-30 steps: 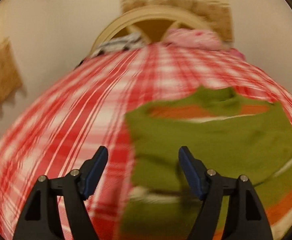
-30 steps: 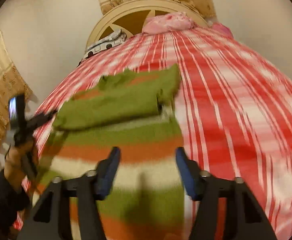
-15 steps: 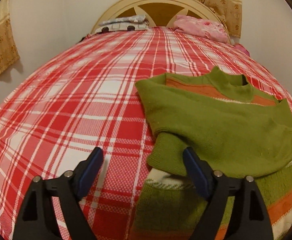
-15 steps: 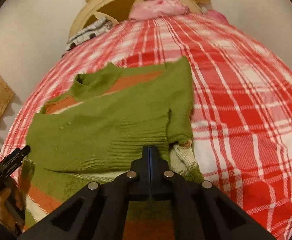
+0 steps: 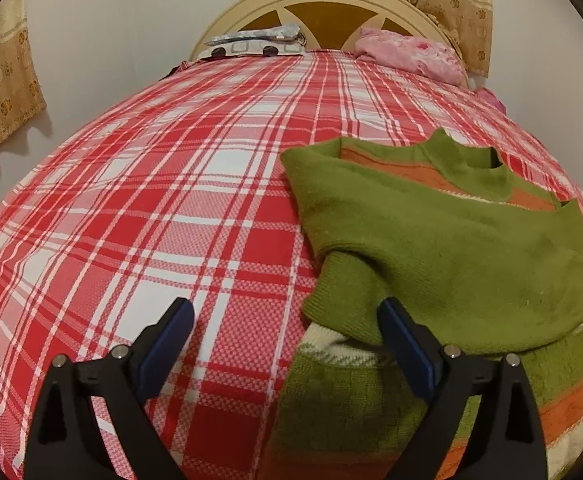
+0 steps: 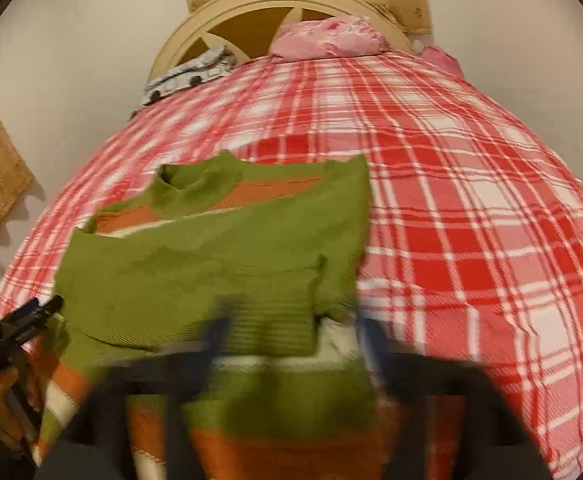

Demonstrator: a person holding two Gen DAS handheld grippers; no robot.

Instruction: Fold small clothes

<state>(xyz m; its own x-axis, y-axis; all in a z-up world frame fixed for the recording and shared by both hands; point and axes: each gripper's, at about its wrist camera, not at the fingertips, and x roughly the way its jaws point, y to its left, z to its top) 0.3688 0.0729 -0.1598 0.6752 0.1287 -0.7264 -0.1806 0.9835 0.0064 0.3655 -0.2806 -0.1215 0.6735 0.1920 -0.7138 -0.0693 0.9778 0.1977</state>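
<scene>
A small green sweater with orange and white stripes (image 5: 443, 240) lies flat on the red plaid bed, both sleeves folded across its chest. In the left wrist view my left gripper (image 5: 287, 344) is open and empty, just above the bed at the sweater's left side, its right finger (image 5: 407, 356) over the lower sleeve cuff. In the right wrist view the sweater (image 6: 211, 280) lies ahead. My right gripper (image 6: 291, 340) is blurred by motion, open, and holds nothing, over the sleeve cuffs near the sweater's right side.
The red and white plaid bedspread (image 5: 151, 200) covers the bed. A cream headboard (image 5: 323, 4), a grey patterned pillow (image 5: 255, 42) and a pink cloth (image 5: 407, 54) are at the far end. Curtains hang on the walls. The left gripper and hand show in the right wrist view (image 6: 11, 344).
My right gripper was shut half a second ago at the sleeve cuff and is now open and moving. My left gripper has stayed open and settled lower beside the sweater.
</scene>
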